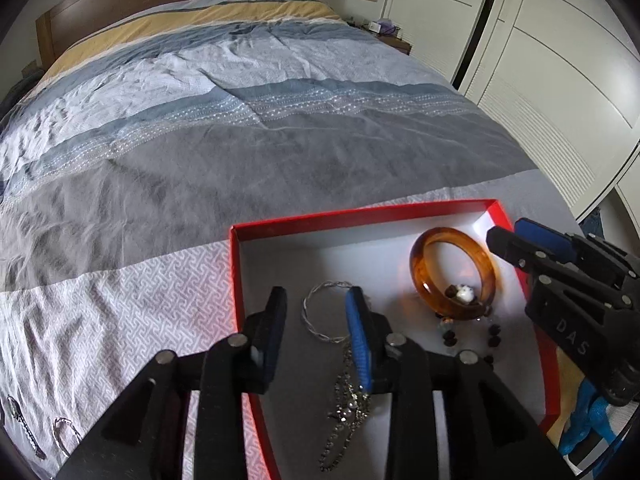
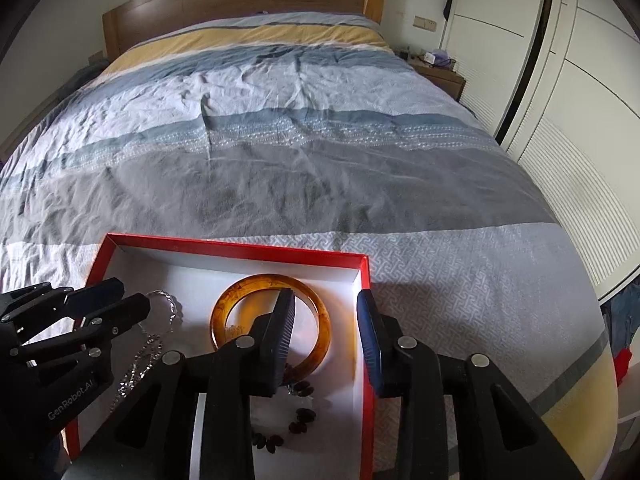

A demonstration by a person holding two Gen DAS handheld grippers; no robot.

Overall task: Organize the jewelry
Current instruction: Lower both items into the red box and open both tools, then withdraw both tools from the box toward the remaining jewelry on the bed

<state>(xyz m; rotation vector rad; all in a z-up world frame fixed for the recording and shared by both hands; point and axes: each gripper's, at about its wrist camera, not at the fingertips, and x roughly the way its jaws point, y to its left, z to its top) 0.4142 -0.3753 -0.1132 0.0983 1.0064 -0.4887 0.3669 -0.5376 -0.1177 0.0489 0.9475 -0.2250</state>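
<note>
- Left gripper (image 1: 316, 316): jaws parted, holding nothing. Its left finger stands over the red wall of the box (image 1: 236, 280); its right, blue-padded finger (image 1: 360, 344) is over the white floor inside.
- Twisted silver bangle (image 1: 320, 312): lies flat on the box floor, partly between the left gripper's fingers and partly behind the blue pad; whether the pad touches it cannot be told.
- Silver chain necklace (image 1: 350, 412): trails from below the blue pad toward the near edge of the box, free of the jaws.
- Right gripper (image 2: 326, 320): jaws parted with nothing clamped. Its left finger is over the far-right arc of the amber bangle (image 2: 224, 304); its right finger is at the right wall of the box. Contact with the bangle cannot be told.
- Amber bangle: lies in the right half of the box, leaning on a dark bead bracelet (image 2: 302, 404) with pale beads.
- Bed cover (image 1: 120, 312): two further pieces of jewelry (image 1: 66, 434) lie on it, left of the box, well apart from both grippers.
</note>
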